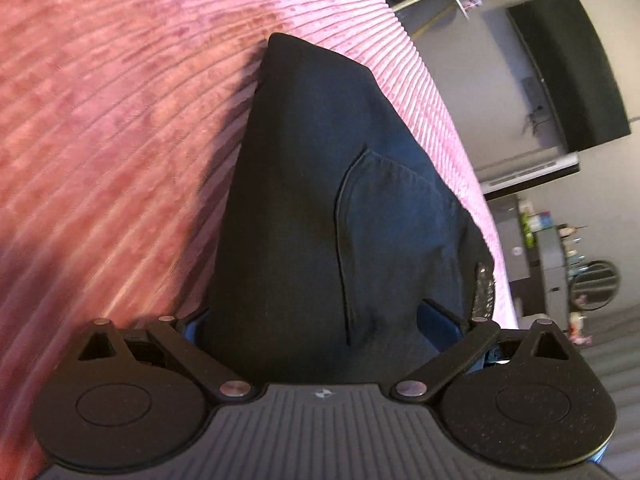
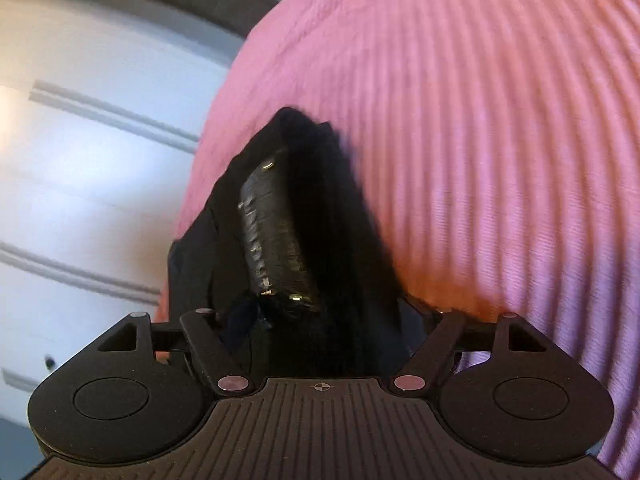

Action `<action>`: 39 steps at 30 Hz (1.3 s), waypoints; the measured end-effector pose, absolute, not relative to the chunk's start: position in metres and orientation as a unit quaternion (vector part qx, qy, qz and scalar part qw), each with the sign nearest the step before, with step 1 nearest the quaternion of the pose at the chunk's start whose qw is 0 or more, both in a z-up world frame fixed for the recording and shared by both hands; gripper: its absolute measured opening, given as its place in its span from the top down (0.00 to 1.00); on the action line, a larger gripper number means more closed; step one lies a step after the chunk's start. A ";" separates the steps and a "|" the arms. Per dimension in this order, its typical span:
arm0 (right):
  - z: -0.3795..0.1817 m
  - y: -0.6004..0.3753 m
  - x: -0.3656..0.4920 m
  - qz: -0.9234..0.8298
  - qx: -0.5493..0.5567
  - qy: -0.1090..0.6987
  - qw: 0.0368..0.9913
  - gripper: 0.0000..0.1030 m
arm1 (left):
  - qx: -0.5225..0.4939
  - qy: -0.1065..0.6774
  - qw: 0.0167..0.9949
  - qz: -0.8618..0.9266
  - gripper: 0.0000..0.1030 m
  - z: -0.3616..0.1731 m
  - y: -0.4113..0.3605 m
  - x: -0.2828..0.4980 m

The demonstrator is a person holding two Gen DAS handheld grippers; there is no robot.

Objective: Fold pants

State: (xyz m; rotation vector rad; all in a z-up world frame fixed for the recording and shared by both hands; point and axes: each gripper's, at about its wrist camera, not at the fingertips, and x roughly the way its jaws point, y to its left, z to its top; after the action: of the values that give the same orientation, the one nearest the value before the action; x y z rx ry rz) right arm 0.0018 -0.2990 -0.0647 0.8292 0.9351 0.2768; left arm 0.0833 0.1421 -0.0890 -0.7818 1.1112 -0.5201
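Note:
Dark navy pants hang from my left gripper above a pink ribbed bedspread. A curved pocket seam shows on the cloth. The fingers are hidden under the fabric, which fills the gap between them. In the right wrist view my right gripper is shut on another part of the pants, with a shiny dark waistband label showing between folds. The cloth is lifted off the bedspread.
A black TV hangs on a grey wall at the right, with a cluttered shelf below it. A white panelled door or wardrobe stands left of the bed edge.

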 end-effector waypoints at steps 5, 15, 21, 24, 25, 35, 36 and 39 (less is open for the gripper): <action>-0.068 -0.288 0.009 0.156 0.373 0.431 0.807 0.40 | -0.413 0.483 0.730 -0.252 0.04 -0.099 0.158 0.087; -0.072 -0.282 0.018 0.169 0.390 0.430 0.796 0.33 | -0.379 0.475 0.757 -0.239 0.04 -0.095 0.139 0.089; -0.054 -0.272 0.008 0.166 0.358 0.402 0.826 0.49 | -0.373 0.460 0.778 -0.211 0.22 -0.090 0.140 0.077; -0.036 -0.262 0.002 0.170 0.339 0.381 0.843 0.60 | -0.388 0.451 0.777 -0.206 0.28 -0.089 0.147 0.073; -0.029 -0.260 0.001 0.173 0.339 0.375 0.846 0.61 | -0.390 0.446 0.779 -0.207 0.29 -0.087 0.148 0.071; 0.015 -0.226 0.033 0.190 0.289 0.351 0.870 0.61 | -0.373 0.380 0.821 -0.206 0.33 -0.047 0.158 0.073; 0.020 -0.223 0.040 0.193 0.282 0.346 0.874 0.61 | -0.367 0.373 0.828 -0.203 0.33 -0.041 0.160 0.077; 0.035 -0.211 0.064 0.187 0.257 0.330 0.889 0.61 | -0.362 0.358 0.840 -0.188 0.33 -0.029 0.164 0.094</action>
State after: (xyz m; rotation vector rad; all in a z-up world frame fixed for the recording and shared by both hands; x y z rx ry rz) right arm 0.0644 -0.2107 0.0349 0.5336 0.6866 0.3893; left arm 0.0939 0.1640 -0.0289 -0.7649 0.7571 -0.3975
